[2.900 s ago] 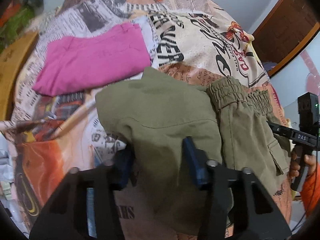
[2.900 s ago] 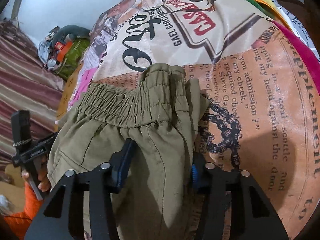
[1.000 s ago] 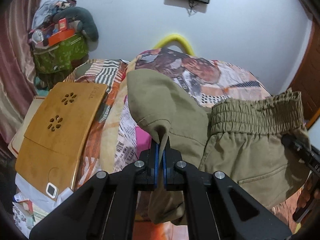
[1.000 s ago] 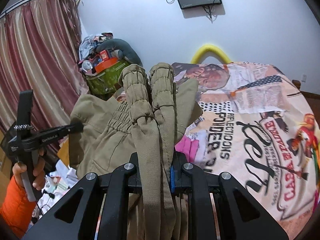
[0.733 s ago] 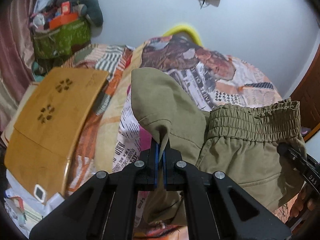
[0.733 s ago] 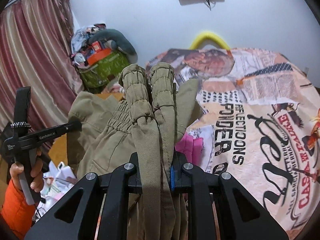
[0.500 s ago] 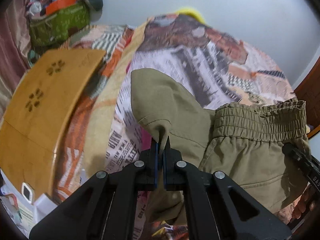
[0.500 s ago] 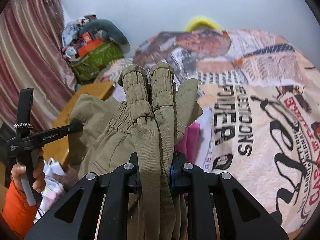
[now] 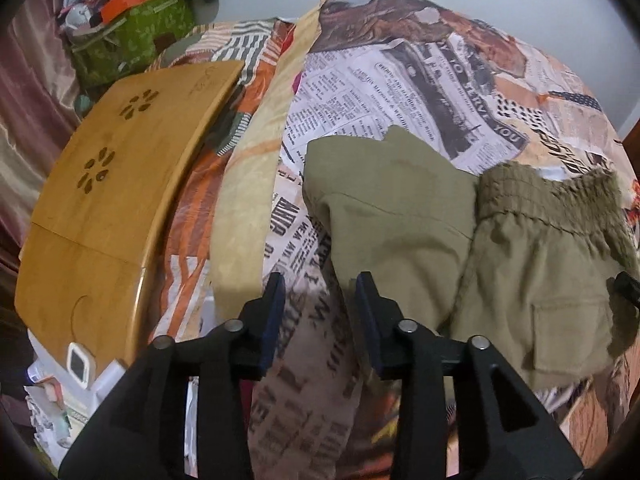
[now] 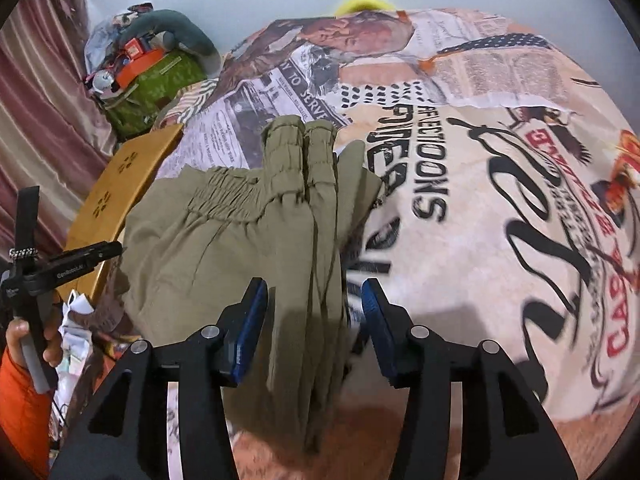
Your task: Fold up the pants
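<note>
Olive pants [image 9: 472, 240] lie folded on the bed [image 9: 420, 76], on the newspaper-print cover, elastic waistband [image 10: 296, 152] bunched up at the far end and a cargo pocket [image 9: 568, 328] facing up near the front edge. Left gripper [image 9: 320, 312] has fingers spread wide and grips nothing, the right finger just beside or touching the fabric's left fold edge, cannot tell which. Right gripper [image 10: 312, 320] is also wide open; a thick ridge of stacked layers runs between its fingers but isn't pinched. Risks: with nothing clamped, the bulky waistband ridge may spring or slump open, since it stands up rather than lying flat. Pulling either gripper away carelessly could snag a finger on the cloth and drag the fold apart. The pants' near edge looks close to the mattress edge, so a nudge could slide them off toward the clutter below. The wooden lap desk [image 9: 120, 184] sits well to the left, out of the way. If another fold is needed, a regrasp on only the top layer would peel it off.
</note>
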### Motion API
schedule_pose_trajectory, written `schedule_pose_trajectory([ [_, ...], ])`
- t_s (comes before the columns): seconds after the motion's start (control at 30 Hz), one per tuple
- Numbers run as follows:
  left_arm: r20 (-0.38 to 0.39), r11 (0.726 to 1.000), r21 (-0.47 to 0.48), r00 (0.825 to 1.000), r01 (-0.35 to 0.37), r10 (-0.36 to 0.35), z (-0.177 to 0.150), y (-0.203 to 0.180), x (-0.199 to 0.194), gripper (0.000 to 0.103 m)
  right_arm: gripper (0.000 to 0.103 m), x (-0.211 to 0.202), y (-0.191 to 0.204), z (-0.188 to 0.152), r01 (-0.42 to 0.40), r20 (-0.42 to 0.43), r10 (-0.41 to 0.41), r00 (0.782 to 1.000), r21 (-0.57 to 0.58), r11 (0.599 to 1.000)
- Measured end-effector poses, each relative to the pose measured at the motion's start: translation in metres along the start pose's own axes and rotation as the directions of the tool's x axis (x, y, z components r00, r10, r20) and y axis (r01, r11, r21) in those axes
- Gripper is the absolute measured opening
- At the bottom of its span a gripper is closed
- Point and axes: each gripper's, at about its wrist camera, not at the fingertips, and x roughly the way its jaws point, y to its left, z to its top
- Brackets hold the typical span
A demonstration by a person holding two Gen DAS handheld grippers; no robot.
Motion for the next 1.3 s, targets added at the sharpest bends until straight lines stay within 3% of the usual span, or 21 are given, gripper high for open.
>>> schedule_pose_trajectory([
  [0.1, 0.024, 1.0, 0.021, 1.0, 0.02, -0.02, -0.005, -0.009, -0.026, 0.04, 0.045, -0.019, 0.004, -0.005, -0.002, 0.02, 0.002, 1.0, -0.006, 1.0],
  [0.27, 0.112, 0.997, 0.051, 0.992, 0.06, -0.065, -0.012, -0.027, -0.089, 0.043, 0.045, -0.075, 0.021, -0.002, -0.026, 0.134, 0.031, 0.99, -0.035, 0.999],
  [0.4, 0.208, 0.992, 0.076, 0.971, 0.101, -0.115, -0.022, -0.041, -0.157, 0.043, 0.047, -0.14, 0.044, -0.006, -0.044, 0.269, 0.062, 0.961, -0.073, 0.996],
  [0.47, 0.257, 0.989, 0.089, 0.957, 0.115, -0.134, -0.028, -0.047, -0.189, 0.043, 0.054, -0.169, 0.053, -0.01, -0.056, 0.331, 0.084, 0.94, -0.091, 0.994],
  [0.7, 0.416, 0.974, 0.153, 0.883, 0.167, -0.217, -0.065, -0.067, -0.304, 0.044, 0.054, -0.269, 0.093, -0.038, -0.055, 0.519, 0.151, 0.841, -0.196, 0.979],
  [0.9, 0.58, 0.973, 0.187, 0.785, 0.134, -0.219, -0.117, -0.078, -0.389, 0.044, 0.054, -0.331, 0.122, -0.077, -0.001, 0.626, 0.177, 0.76, -0.271, 0.963],
  [1.1, 0.715, 0.979, 0.182, 0.673, 0.086, -0.192, -0.175, -0.08, -0.445, 0.053, 0.054, -0.353, 0.137, -0.104, 0.016, 0.667, 0.187, 0.721, -0.286, 0.958],
  [1.17, 0.743, 0.982, 0.173, 0.645, 0.074, -0.179, -0.19, -0.077, -0.456, 0.056, 0.054, -0.356, 0.14, -0.112, 0.028, 0.679, 0.18, 0.711, -0.283, 0.959],
  [1.3, 0.766, 0.985, 0.157, 0.621, 0.071, -0.167, -0.208, -0.074, -0.465, 0.069, 0.055, -0.359, 0.143, -0.12, 0.017, 0.683, 0.182, 0.708, -0.274, 0.962],
])
